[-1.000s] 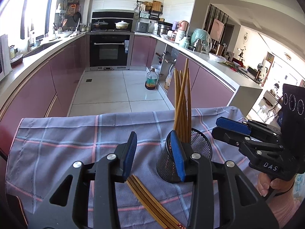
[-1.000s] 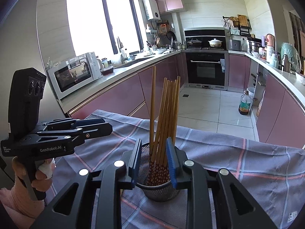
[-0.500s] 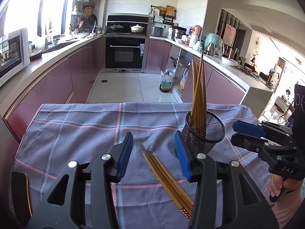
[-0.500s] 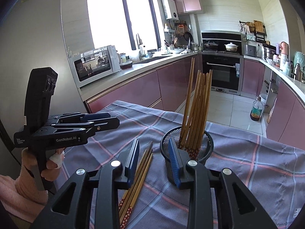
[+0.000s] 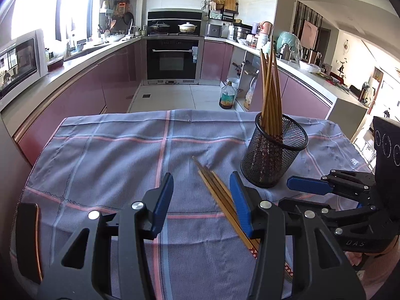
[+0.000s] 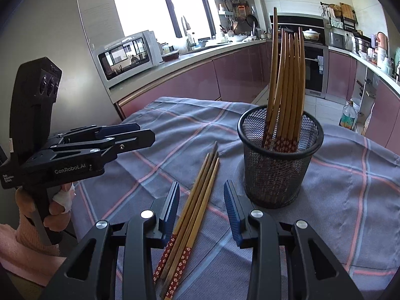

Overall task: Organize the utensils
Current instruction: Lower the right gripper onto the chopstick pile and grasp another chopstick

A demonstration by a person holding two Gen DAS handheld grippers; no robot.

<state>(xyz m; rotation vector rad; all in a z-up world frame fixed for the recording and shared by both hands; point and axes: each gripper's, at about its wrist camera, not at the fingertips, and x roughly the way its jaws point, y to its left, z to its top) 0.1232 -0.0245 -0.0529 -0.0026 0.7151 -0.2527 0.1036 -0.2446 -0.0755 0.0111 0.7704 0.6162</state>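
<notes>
A black mesh cup (image 5: 273, 155) (image 6: 278, 160) stands on the checked cloth and holds several wooden chopsticks (image 5: 270, 95) (image 6: 287, 82) upright. Several loose chopsticks (image 5: 220, 197) (image 6: 197, 200) lie flat on the cloth beside the cup. My left gripper (image 5: 202, 202) is open and empty above the cloth, with the loose chopsticks passing by its right finger. My right gripper (image 6: 202, 210) is open and empty, its fingers on either side of the loose chopsticks, above them. Each gripper shows in the other's view: the left one (image 6: 140, 135) and the right one (image 5: 300, 187).
The grey-blue checked cloth (image 5: 112, 155) covers the table. Its far edge drops to the kitchen floor. Purple cabinets, a microwave (image 6: 127, 55) and an oven (image 5: 173, 55) stand well behind.
Both grippers have pulled back from the mesh cup and swung towards the loose chopsticks. The right gripper has opened wider and now frames the loose chopsticks.
</notes>
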